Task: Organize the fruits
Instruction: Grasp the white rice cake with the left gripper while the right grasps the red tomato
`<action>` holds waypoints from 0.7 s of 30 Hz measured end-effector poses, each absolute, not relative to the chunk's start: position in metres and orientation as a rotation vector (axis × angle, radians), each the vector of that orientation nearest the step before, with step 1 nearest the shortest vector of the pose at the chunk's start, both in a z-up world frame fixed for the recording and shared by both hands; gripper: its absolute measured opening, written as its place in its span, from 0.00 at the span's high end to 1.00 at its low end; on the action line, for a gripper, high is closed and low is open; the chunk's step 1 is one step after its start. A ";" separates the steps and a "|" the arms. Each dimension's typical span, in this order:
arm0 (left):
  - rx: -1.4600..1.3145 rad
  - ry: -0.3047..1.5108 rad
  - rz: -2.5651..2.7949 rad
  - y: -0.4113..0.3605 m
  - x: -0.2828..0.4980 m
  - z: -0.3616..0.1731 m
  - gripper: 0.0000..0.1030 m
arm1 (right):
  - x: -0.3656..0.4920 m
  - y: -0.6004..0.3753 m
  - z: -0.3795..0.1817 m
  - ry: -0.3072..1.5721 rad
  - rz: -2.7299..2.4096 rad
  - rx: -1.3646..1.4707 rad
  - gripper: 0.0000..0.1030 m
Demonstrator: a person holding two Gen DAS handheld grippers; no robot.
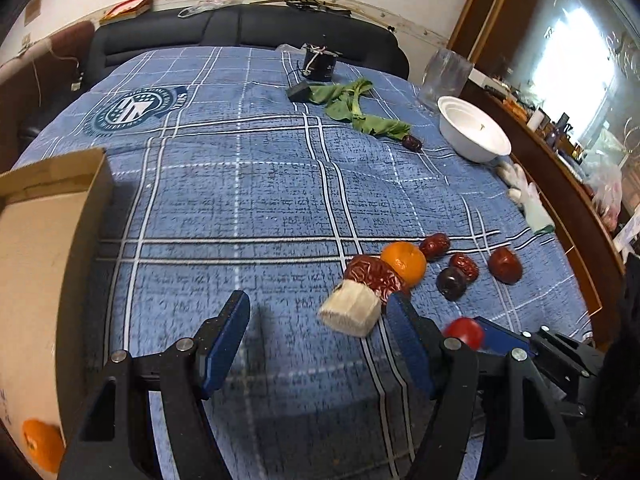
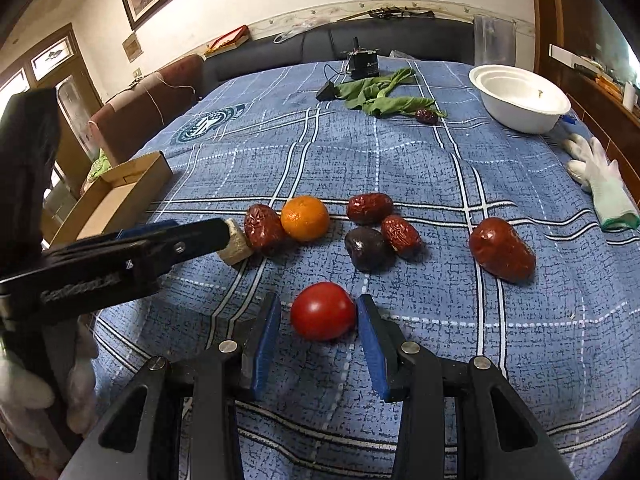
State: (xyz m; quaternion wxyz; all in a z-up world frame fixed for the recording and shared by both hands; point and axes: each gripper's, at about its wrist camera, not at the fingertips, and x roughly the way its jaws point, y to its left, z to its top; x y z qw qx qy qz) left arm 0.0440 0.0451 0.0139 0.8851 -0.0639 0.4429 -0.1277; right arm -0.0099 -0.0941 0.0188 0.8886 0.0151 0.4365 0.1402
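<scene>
On the blue plaid tabletop [image 2: 400, 160] most fruit lies unsorted: orange [image 2: 305, 217], jujubes [image 2: 502, 255], one orange already boxed [image 1: 42, 444]. Right gripper [image 2: 318, 318] brackets the tomato [image 2: 323, 316], pads not clearly pressing; left gripper [image 1: 320, 320] gapes wide, empty.

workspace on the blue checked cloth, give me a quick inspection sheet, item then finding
surface: blue checked cloth, wrinkled.
job's things: tomato; orange; five red dates, e.g. the biggest; dark fruit; another orange in the cardboard box.
clutter: pale block, greens, white bowl, white glove.
grippers: right tongs flank the tomato, a gap showing on the left side; left tongs open, nothing between them.
cables: thin cord by the black device.
surroundings: sofa, framed picture, wooden cabinet.
</scene>
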 end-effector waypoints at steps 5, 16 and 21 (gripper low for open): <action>-0.140 0.927 -0.322 0.044 0.047 0.006 0.43 | -0.009 -0.092 0.019 0.890 0.287 0.011 0.59; -0.098 0.917 -0.333 0.034 0.047 0.003 0.48 | -0.006 -0.087 0.014 0.897 0.270 -0.023 0.59; -0.109 0.915 -0.362 0.035 0.044 0.004 0.68 | -0.008 -0.086 0.014 0.892 0.266 -0.038 0.64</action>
